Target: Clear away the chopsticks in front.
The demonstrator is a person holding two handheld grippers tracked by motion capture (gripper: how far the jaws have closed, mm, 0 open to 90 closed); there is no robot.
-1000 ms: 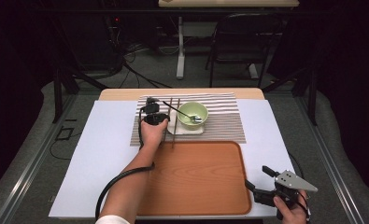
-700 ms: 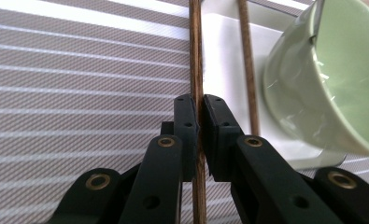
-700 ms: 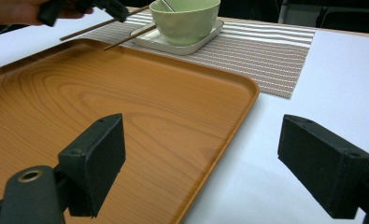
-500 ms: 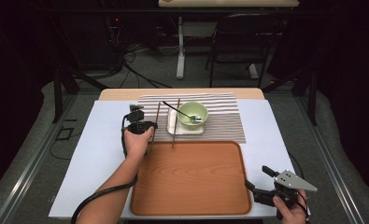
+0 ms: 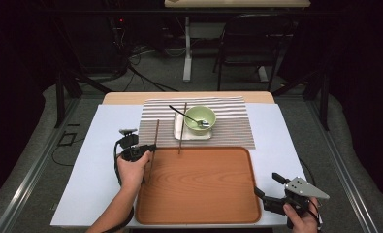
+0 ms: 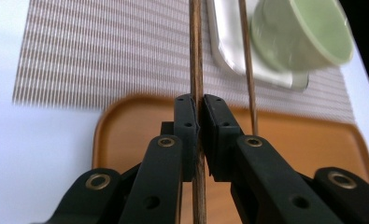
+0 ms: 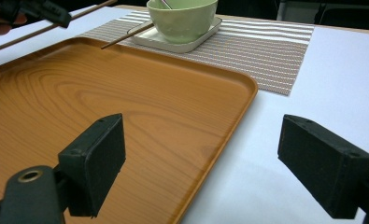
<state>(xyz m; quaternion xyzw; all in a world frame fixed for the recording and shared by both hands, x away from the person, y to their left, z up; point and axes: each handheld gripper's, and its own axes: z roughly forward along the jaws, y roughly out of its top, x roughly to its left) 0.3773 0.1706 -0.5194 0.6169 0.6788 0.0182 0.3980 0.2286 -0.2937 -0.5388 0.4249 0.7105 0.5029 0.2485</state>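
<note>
Left tool (image 6: 199, 121) pinching one chopstick (image 6: 195, 56) near its end; keep it level, lower onto tray (image 5: 203, 194). Right tool (image 7: 201, 158) spread, idle.

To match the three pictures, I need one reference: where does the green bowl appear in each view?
High view: green bowl at upper centre, on a white dish on the striped mat.
Left gripper view: top right, blurred, beyond the chopstick clamped in the left gripper.
Right gripper view: top centre.
Shared landmark: the wooden tray, nearer than the bowl.
</note>
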